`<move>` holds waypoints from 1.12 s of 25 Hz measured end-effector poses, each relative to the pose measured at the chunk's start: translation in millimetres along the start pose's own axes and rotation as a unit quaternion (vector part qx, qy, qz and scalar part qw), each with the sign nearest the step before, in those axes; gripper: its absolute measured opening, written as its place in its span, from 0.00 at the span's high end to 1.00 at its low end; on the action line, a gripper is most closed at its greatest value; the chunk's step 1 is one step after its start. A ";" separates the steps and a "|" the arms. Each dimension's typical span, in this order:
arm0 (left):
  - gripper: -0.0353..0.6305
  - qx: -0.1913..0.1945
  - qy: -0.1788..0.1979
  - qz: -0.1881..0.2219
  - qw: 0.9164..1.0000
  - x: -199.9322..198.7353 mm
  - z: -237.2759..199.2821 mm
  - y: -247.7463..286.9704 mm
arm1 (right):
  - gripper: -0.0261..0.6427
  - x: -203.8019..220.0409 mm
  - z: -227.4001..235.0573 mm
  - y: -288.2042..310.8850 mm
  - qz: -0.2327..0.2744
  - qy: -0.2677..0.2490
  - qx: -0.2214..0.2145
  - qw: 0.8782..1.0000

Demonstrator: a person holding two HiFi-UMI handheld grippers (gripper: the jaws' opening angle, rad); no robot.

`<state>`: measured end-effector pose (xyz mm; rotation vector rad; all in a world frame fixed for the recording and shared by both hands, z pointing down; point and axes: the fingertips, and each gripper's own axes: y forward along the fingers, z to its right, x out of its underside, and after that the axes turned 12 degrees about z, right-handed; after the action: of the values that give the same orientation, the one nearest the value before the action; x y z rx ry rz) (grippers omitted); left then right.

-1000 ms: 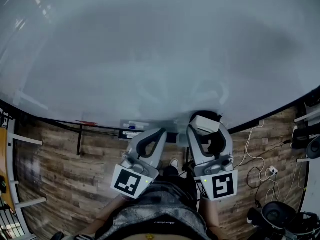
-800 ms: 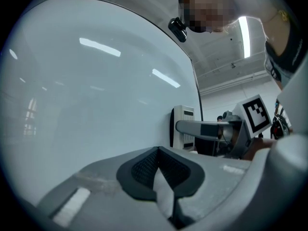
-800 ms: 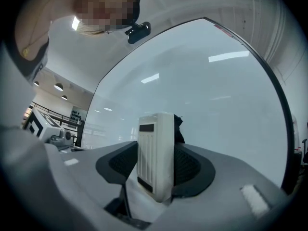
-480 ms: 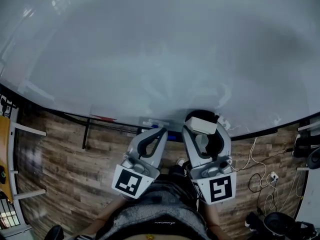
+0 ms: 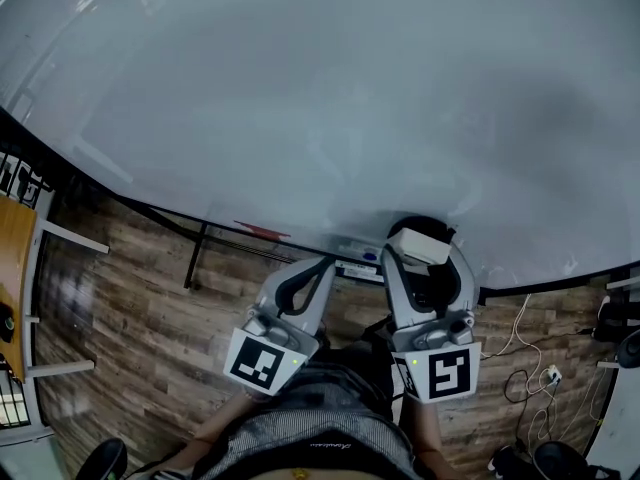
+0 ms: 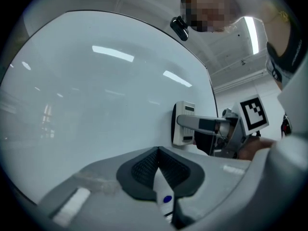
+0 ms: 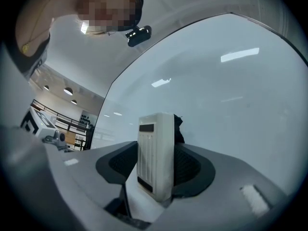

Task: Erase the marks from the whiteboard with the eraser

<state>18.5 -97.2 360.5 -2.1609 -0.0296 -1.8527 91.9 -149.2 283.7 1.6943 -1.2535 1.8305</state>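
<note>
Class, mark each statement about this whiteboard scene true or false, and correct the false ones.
1. The right hand-held gripper is clamped on the eraser. True.
2. The left hand-held gripper has its jaws wide apart. False: they are together, holding nothing.
3. The whiteboard is covered with bold writing. False: no marks show on it.
4. The floor looks like wooden planks. True.

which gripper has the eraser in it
The right gripper: its jaws clamp the white eraser, while the left gripper is shut on nothing.
</note>
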 end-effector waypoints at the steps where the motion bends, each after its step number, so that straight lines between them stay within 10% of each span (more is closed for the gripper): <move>1: 0.94 -0.003 0.004 0.001 1.000 -1.9 -6.7 -4.6 | 0.62 1.9 -4.4 3.8 0.002 0.001 0.001 1.000; 28: 0.94 -0.150 0.057 0.003 0.987 -19.7 -56.9 -20.5 | 0.62 -8.3 -82.5 58.4 0.046 0.027 -0.150 0.987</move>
<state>-44.0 -87.4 352.9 -2.2323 0.2967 -2.0886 -1.2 -114.5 263.5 1.4381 -1.5183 1.6257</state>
